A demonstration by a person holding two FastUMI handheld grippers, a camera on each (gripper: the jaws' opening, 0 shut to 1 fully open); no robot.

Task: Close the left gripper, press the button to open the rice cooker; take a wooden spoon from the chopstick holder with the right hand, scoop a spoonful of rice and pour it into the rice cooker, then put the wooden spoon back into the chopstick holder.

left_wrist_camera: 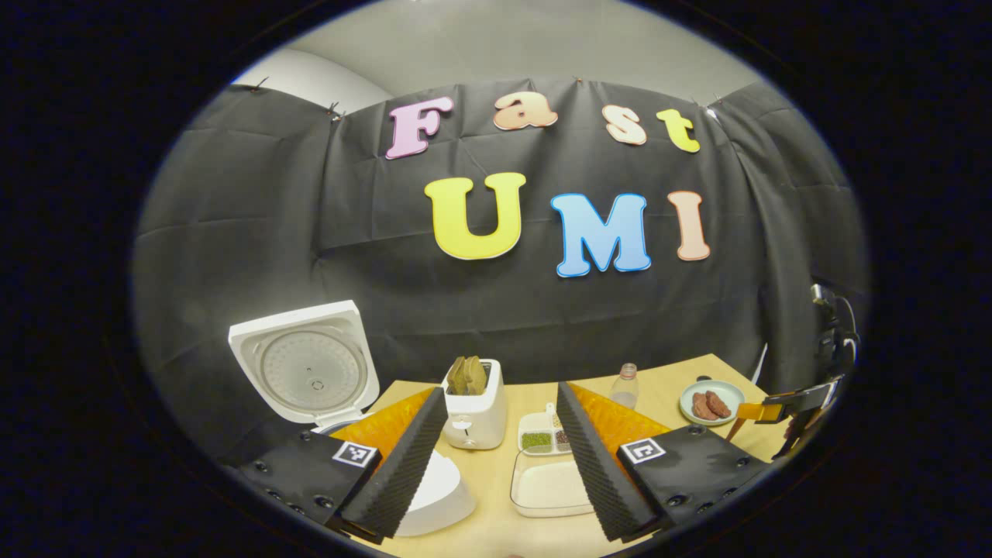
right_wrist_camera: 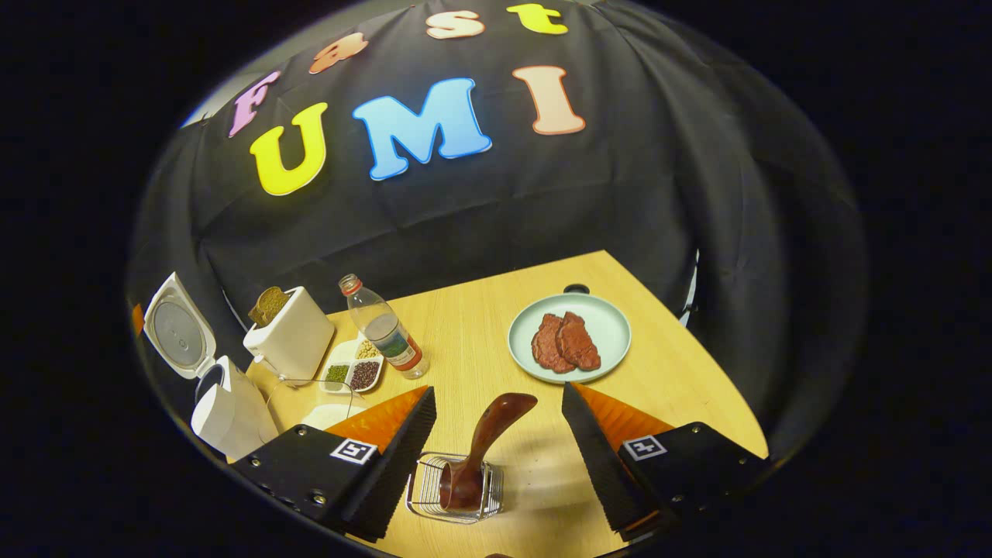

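nearest in the right gripper view, the right gripper (right_wrist_camera: 496, 457) hangs with its fingers spread wide and nothing between them, straddling the wire chopstick holder (right_wrist_camera: 457, 488) from above without touching it. the wooden spoon (right_wrist_camera: 484, 446) stands in that holder bowl-down, its handle leaning up and to the right, its rounded end free in the gap between the fingers. it looks like one stiff, light piece of polished wood, so probably a bit slippery; the best grip is likely on the upper handle, well clear of the wire rim, pinched across its narrow sides so it cannot swivel when lifted. the holder itself looks light and could tip or drag if the spoon catches on the way out. in the left gripper view, the left gripper (left_wrist_camera: 500, 457) is also wide open and empty, over a pale tray (left_wrist_camera: 550, 488) on the table (left_wrist_camera: 496, 527). beyond it sits a small sectioned dish of grains (left_wrist_camera: 542, 438), and the rice cooker (left_wrist_camera: 310, 380) stands at the left with its lid already up, so the button step seems done. farther back are a toaster (right_wrist_camera: 291, 337), a bottle (right_wrist_camera: 384, 325) and a plate of meat (right_wrist_camera: 570, 337).
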